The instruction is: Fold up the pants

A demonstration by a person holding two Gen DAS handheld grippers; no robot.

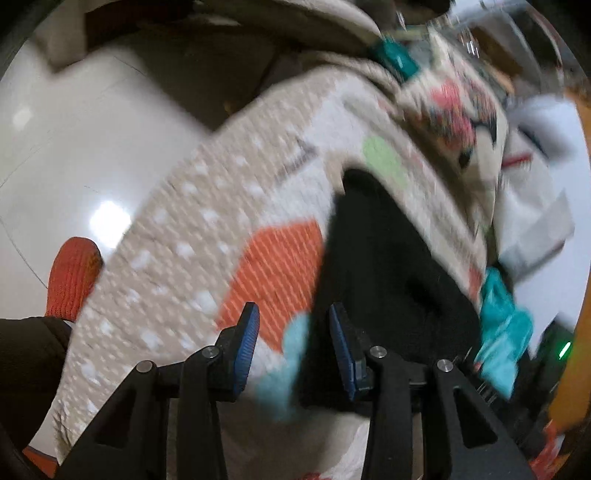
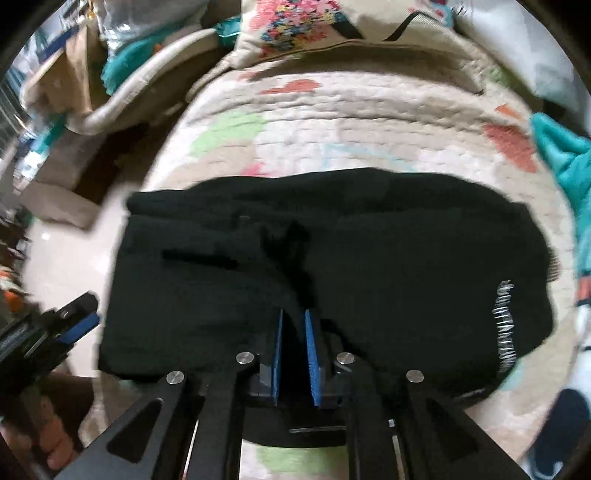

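Note:
Black pants (image 2: pixel 332 251) lie folded on a quilted patterned cover (image 2: pixel 351 110), with white lettering at their right end. My right gripper (image 2: pixel 293 317) is shut on a ridge of the pants' fabric at their near edge. My left gripper (image 1: pixel 293 314) is open and empty above the cover, just left of the pants (image 1: pixel 388 266). It also shows at the left edge of the right wrist view (image 2: pixel 79 325), off the pants' left end. The left wrist view is blurred.
A floral cushion (image 2: pixel 295 26) lies behind the cover. Teal cloth (image 2: pixel 565 155) lies to the right. White tiled floor (image 1: pixel 74 147) and a red-socked foot (image 1: pixel 72 277) are to the left. Boxes and clutter (image 2: pixel 55 92) stand at the far left.

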